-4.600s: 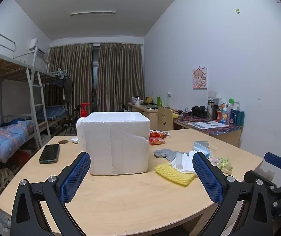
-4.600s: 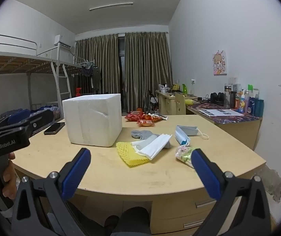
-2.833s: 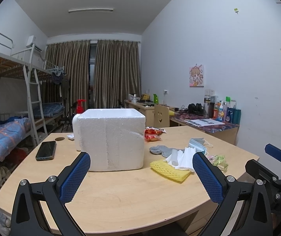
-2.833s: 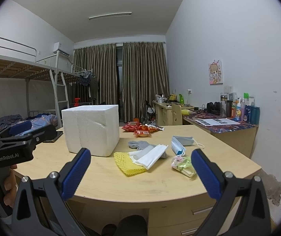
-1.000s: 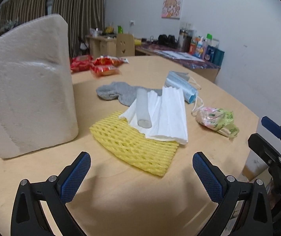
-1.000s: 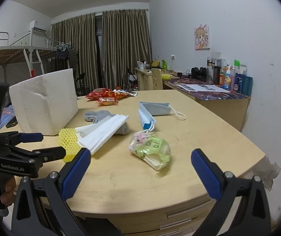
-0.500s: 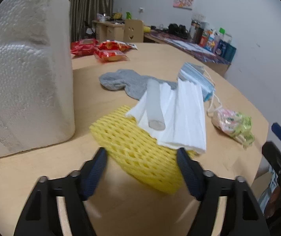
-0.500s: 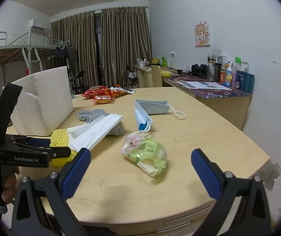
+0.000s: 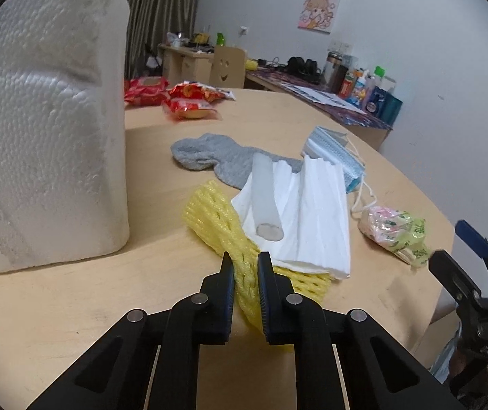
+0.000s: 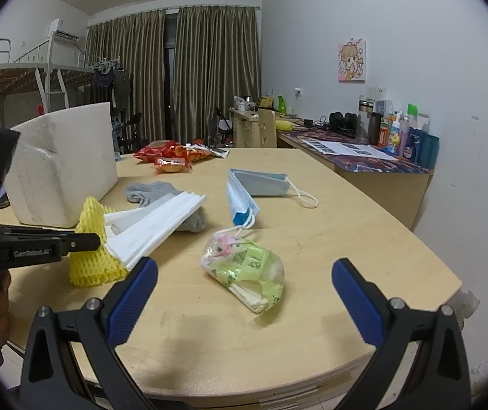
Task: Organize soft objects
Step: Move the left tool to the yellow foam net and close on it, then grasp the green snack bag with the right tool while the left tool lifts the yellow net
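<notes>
My left gripper (image 9: 245,263) has its jaws closing, and its pads pinch the near edge of a yellow foam net (image 9: 209,215) on the wooden table (image 9: 73,300). A white tissue stack (image 9: 315,212) and a white foam tube (image 9: 264,198) lie on the net. Behind them are a grey sock (image 9: 209,157) and blue face masks (image 9: 333,150). In the right wrist view the left gripper (image 10: 97,237) holds the bunched yellow foam net (image 10: 90,266). My right gripper (image 10: 244,268) stands open above a green-and-pink plastic bag (image 10: 244,266), not touching it.
A big white styrofoam box (image 9: 45,130) stands just left of the net. Red snack packets (image 9: 186,99) lie at the table's far side. A desk with bottles (image 10: 404,140) runs along the right wall. The table's curved edge (image 10: 415,324) is near on the right.
The left gripper's jaws went from wide apart to pinching the yellow net's near edge, which now bunches up between them. The right gripper has hardly moved.
</notes>
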{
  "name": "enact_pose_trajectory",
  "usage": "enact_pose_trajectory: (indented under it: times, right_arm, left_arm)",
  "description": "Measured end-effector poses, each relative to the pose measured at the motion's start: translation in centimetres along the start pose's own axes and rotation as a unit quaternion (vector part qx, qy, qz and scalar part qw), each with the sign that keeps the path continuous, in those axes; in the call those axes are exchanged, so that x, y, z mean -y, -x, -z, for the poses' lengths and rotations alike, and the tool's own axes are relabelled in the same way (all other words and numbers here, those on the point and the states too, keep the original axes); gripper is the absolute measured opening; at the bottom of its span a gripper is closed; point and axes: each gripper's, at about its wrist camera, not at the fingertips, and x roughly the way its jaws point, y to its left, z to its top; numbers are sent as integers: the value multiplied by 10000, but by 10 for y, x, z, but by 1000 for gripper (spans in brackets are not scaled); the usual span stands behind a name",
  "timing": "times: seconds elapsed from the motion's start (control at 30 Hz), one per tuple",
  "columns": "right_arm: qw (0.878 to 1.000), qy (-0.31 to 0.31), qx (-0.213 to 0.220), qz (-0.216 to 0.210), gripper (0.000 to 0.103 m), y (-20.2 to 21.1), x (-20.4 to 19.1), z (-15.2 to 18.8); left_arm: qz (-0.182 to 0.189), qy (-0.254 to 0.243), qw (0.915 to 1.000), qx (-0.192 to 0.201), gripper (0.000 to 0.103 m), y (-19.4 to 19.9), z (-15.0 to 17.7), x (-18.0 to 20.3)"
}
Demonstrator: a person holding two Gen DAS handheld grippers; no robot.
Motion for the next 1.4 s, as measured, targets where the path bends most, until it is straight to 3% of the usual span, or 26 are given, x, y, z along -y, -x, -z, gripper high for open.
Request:
enact_pose_trajectory:
  times: [0.5, 0.57, 0.67, 0.8, 1.4]
  right_arm:
    - [9988, 273, -301, -281, 102, -30, -2, -15]
    - [9979, 282, -397, -417, 96, -34, -2, -15]
    - [9958, 245, -615, -637, 75, -40, -3, -13]
    - [9947, 438, -784, -499, 51, -42, -7, -10]
    - [9880, 850, -1171, -548, 50, -55, -11, -2]
  left_arm:
    - [296, 161, 9993, 173, 14, 6, 2, -8]
    - [383, 86, 9990, 213, 14, 9, 2, -6]
    - [362, 13, 9990, 249, 14, 10, 2, -3]
    - [425, 26, 9988, 230, 14, 9, 2, -4]
    - [492, -42, 9986, 207, 14, 9, 2, -3]
